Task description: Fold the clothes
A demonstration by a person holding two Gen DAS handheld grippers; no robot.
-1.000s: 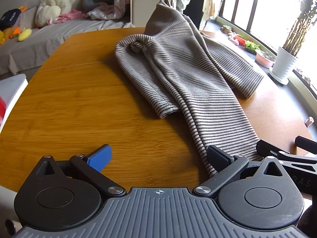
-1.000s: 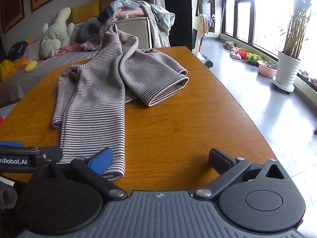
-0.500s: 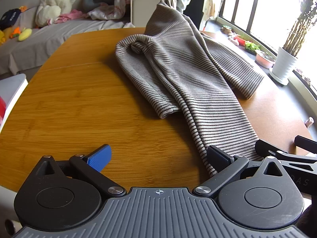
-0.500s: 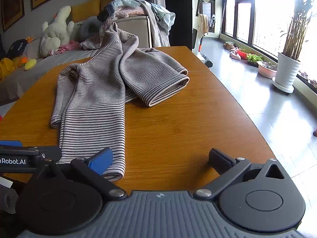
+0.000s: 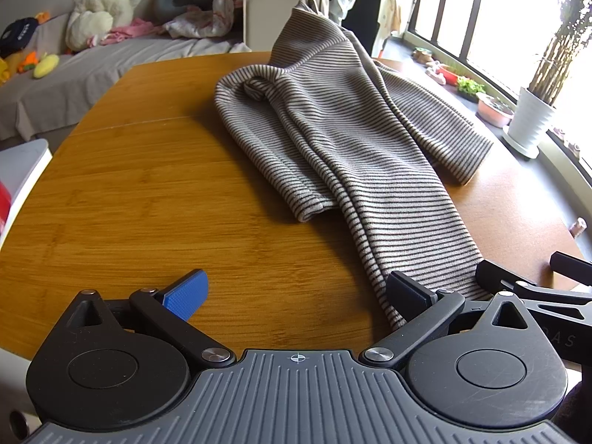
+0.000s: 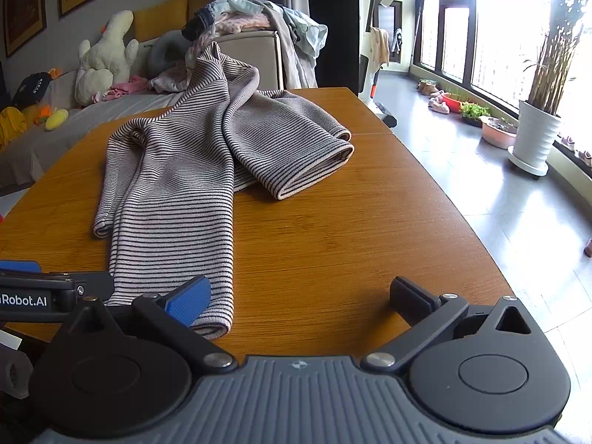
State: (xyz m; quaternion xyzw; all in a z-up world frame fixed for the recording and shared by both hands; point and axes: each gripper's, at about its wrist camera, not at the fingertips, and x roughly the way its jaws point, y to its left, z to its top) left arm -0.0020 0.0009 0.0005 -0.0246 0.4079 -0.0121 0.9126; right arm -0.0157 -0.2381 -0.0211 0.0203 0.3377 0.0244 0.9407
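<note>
A grey-and-dark striped garment (image 5: 351, 140) lies rumpled across the wooden table (image 5: 129, 199), one long part reaching the near edge, its far end draped up over a chair back. My left gripper (image 5: 296, 294) is open at the near edge, its right finger (image 5: 405, 294) beside the garment's near hem. In the right wrist view the same garment (image 6: 177, 192) lies left of centre. My right gripper (image 6: 299, 298) is open too, its blue left pad (image 6: 188, 301) over the hem's corner. Each gripper shows at the edge of the other's view.
A beige chair (image 6: 255, 59) piled with clothes stands behind the table. A sofa with a plush toy (image 5: 103, 7) and scattered items lies at the back left. On the right, a potted plant (image 6: 536, 137) and windows line the floor (image 6: 499, 203).
Both views have shifted only slightly; the garment sits marginally farther in the right wrist view. The jaws stay open and the cloth lies as before.
</note>
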